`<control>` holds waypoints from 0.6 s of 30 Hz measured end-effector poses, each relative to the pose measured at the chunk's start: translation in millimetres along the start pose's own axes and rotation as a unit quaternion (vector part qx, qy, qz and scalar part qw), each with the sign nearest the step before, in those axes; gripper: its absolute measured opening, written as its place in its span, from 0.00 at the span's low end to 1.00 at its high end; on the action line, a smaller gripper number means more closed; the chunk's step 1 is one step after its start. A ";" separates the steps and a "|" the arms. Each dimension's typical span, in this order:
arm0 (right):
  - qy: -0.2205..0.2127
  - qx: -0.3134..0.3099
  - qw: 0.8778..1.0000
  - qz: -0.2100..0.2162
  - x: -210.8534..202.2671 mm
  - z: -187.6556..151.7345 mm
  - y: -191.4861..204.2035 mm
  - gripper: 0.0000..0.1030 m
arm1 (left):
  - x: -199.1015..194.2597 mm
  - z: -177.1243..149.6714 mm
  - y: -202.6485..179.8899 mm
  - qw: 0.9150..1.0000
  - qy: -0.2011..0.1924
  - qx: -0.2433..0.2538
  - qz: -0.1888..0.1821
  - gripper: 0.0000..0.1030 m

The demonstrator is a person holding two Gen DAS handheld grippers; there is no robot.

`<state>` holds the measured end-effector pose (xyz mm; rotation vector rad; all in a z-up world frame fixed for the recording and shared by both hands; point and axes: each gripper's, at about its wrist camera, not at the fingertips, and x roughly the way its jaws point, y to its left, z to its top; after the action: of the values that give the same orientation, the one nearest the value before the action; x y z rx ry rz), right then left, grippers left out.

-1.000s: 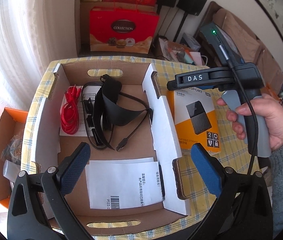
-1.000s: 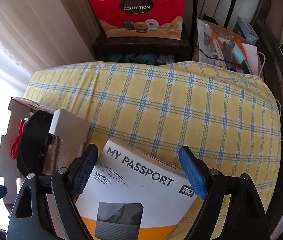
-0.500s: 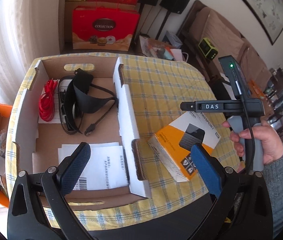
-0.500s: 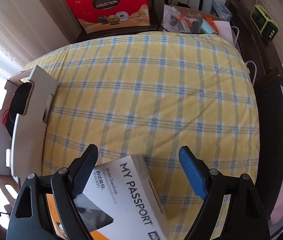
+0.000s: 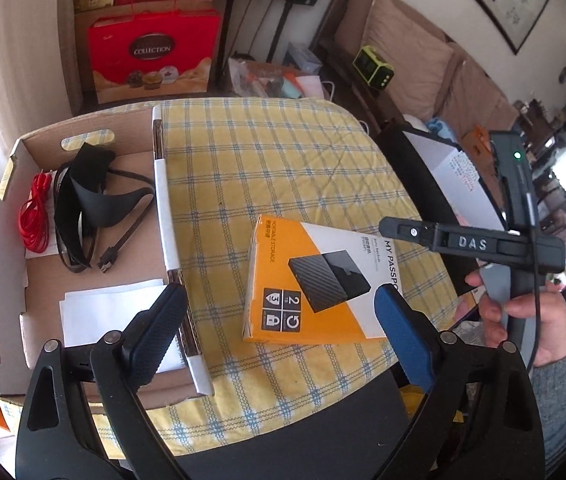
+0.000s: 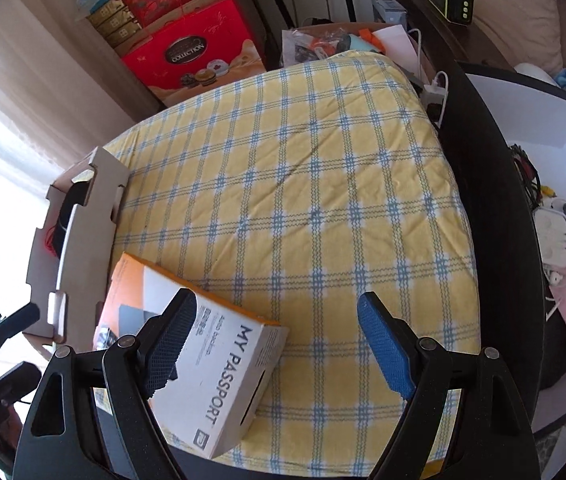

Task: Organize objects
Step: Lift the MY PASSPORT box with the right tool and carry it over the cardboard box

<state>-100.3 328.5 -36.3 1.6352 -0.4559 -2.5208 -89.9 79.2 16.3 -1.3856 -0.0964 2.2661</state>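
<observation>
A table in a yellow-and-blue checked cloth carries an open cardboard box at its nine o'clock edge, and an orange-and-white hard-drive carton lying flat toward five o'clock.

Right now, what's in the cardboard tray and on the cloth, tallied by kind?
Hard drive box, on the cloth: 1
Red cable, in the cardboard tray: 1
Black strap, in tray: 1
Black cable, in tray: 1
Paper sheet, in tray: 1
Total: 5

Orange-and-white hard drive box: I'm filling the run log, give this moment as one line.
orange-and-white hard drive box: flat on checked tablecloth, beside cardboard tray | left gripper: open | right gripper: open, holding nothing
</observation>
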 end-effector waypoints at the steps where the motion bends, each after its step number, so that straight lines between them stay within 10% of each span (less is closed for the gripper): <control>1: 0.000 0.003 1.000 0.006 -2.3 -4.1 0.0 0.80 | 2.7 3.5 -0.2 1.000 0.004 0.001 0.004 0.86; 5: 0.020 0.011 0.999 0.039 -0.1 -17.4 -0.9 0.54 | 16.3 11.5 -6.3 0.999 0.025 0.024 0.014 0.72; 18: 0.016 0.034 0.997 0.069 7.1 -38.8 -3.5 0.53 | 61.7 15.1 -24.4 0.995 0.080 0.058 0.030 0.54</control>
<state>-67.9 322.5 -58.2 1.6035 -0.6338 -2.4018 -116.9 130.2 -19.7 -1.5198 0.1294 2.1600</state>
